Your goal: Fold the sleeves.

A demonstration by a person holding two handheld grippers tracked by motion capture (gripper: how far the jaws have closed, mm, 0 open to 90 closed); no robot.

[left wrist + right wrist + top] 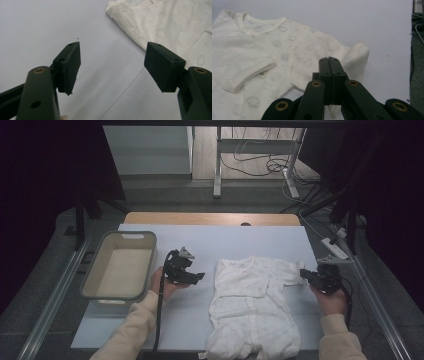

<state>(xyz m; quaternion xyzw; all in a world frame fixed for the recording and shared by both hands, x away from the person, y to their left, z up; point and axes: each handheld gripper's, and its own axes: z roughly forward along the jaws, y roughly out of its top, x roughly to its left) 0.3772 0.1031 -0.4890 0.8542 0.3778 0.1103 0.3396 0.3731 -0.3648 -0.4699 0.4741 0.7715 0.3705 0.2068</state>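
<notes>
A white baby bodysuit (255,300) with a faint cloud print lies spread flat on the pale table, neck toward the far side. My right gripper (304,274) is at the garment's right sleeve (296,270). In the right gripper view its jaws (328,62) are pressed together, with the sleeve (358,56) bunched and raised just behind them and white cloth showing under them. My left gripper (198,276) hovers left of the bodysuit, its tips pointing at it. Seen from the left gripper view, it stands open (112,62) with bare table between the pads and the bodysuit's edge (175,22) beyond.
A beige plastic basket (120,236) stands at the table's left side, nothing inside it. The table's bare top (240,240) stretches beyond the garment. A power strip (334,247) and cables lie off the right edge.
</notes>
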